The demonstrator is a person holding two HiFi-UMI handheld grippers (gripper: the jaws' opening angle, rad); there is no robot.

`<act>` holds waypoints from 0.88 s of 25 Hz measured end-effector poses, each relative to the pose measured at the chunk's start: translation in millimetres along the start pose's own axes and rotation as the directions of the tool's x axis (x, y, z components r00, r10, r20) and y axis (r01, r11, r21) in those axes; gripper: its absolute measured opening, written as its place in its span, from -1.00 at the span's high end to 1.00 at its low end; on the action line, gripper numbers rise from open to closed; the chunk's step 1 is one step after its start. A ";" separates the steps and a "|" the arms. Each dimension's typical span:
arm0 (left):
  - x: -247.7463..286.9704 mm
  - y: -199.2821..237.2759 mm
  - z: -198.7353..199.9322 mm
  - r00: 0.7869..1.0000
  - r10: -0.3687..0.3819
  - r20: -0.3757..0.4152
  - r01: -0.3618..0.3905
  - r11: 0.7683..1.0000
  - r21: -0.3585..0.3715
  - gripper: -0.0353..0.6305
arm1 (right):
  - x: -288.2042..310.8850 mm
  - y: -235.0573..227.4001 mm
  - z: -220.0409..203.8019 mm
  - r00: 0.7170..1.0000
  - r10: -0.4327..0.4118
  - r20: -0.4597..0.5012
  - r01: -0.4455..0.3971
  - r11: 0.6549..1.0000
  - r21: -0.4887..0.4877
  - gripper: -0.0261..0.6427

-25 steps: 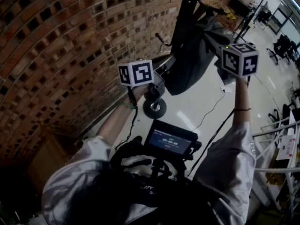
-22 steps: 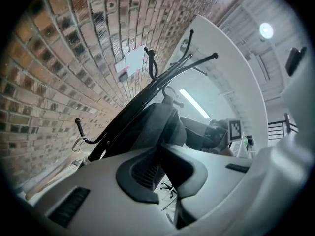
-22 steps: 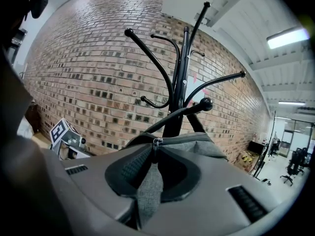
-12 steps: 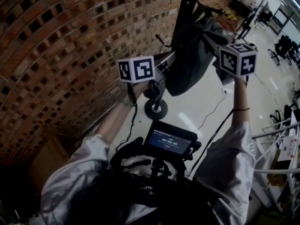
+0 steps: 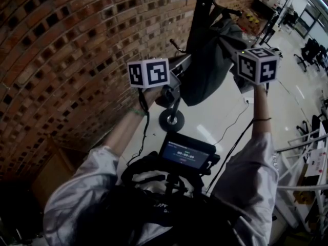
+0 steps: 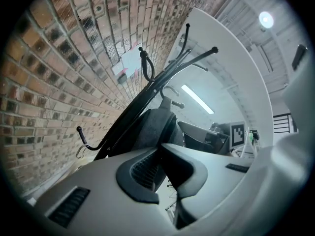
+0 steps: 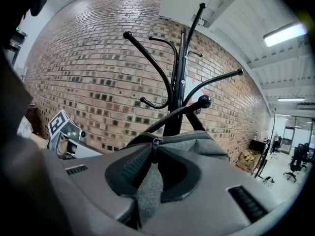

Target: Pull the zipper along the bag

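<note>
A grey bag [image 5: 205, 70] hangs from a black coat rack [image 5: 202, 4]. My right gripper [image 5: 233, 47] is at the bag's upper right side. In the right gripper view its jaws [image 7: 155, 147] are pinched on the small metal zipper pull [image 7: 155, 142], and a strip of grey bag [image 7: 197, 144] fabric runs down between the pads. My left gripper [image 5: 173, 87] is at the bag's lower left edge. In the left gripper view its tips [image 6: 160, 149] are closed against the bag [image 6: 152, 124] fabric.
A brick wall [image 5: 77, 60] runs close along the left. The rack's round base [image 5: 170, 119] stands on the pale floor below the bag. A small screen [image 5: 185, 155] sits on the person's chest rig. Office chairs [image 5: 310, 50] stand far right.
The left gripper has risen a little toward the bag's lower edge. The right gripper has drifted slightly left and up along the bag's top.
</note>
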State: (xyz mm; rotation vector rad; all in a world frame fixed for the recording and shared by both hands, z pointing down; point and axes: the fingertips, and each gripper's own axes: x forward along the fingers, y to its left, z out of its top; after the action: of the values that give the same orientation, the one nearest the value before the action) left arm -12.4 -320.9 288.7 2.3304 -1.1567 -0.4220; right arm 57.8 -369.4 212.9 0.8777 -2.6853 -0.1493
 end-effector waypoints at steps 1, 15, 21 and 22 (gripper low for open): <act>0.1 -0.3 0.8 1.000 0.001 0.004 -0.001 1.000 -0.007 0.84 | 0.1 0.0 -0.1 1.000 0.000 0.002 0.000 1.000 0.001 0.80; 10.2 -10.8 25.8 1.000 -0.012 -0.007 0.012 1.000 0.011 0.84 | 1.4 -1.6 -0.3 1.000 0.007 0.006 -0.007 1.000 0.012 0.80; 16.3 -16.2 37.0 0.999 -0.018 -0.026 0.019 1.000 0.014 0.84 | 0.2 -2.4 0.3 1.000 0.020 0.008 -0.020 1.000 0.010 0.80; 17.0 -16.7 38.6 0.999 -0.018 -0.031 0.018 1.000 0.016 0.84 | 0.2 -2.6 -0.2 1.000 0.023 0.009 -0.023 1.000 0.012 0.80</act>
State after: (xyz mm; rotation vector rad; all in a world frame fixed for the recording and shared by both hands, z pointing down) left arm -10.0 -337.4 246.6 2.3548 -1.1292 -0.3826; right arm 59.3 -371.6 212.7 0.8509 -2.7059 -0.1322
